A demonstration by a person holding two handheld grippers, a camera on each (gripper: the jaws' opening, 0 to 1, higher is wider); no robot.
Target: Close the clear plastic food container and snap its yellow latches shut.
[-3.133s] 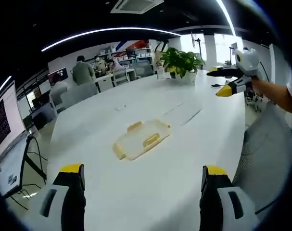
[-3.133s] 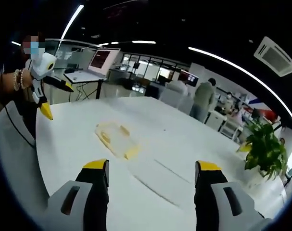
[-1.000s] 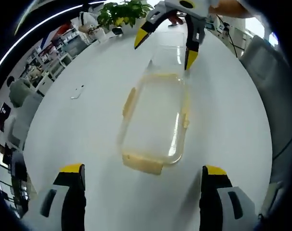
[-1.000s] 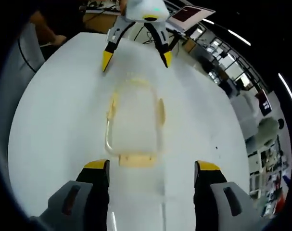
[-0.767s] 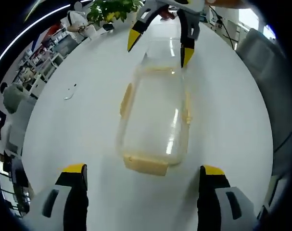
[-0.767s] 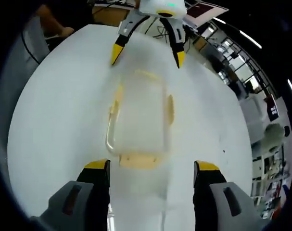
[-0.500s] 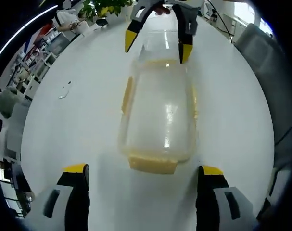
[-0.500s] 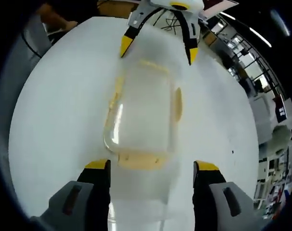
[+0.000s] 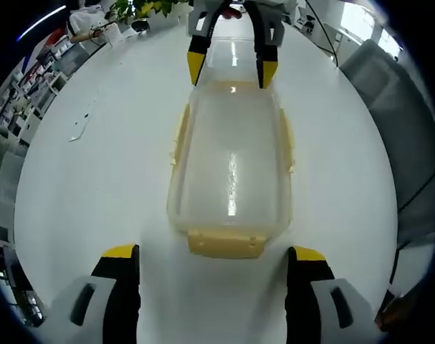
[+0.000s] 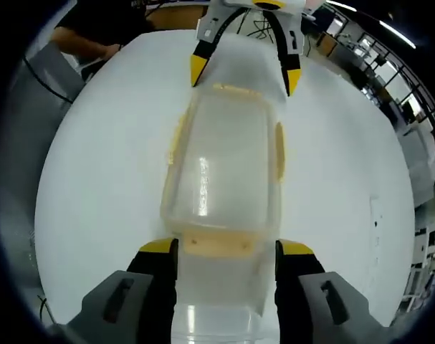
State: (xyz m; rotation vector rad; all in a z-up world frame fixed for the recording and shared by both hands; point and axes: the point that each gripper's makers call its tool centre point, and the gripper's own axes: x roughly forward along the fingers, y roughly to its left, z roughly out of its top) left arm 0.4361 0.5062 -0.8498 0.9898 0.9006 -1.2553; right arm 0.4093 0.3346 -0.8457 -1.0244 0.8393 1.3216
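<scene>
Left gripper view puts the container (image 9: 231, 172) straight ahead of your left gripper (image 9: 211, 256), its near end latch (image 9: 226, 244) between the spread jaws. Your right gripper (image 10: 226, 251) brackets the opposite end latch (image 10: 217, 242), jaws also apart, gripping nothing. The lid looks seated, so closing seems done; the latches appear still flared, so snapping remains. The long axis runs from one gripper to the other across the table (image 9: 95, 179).
</scene>
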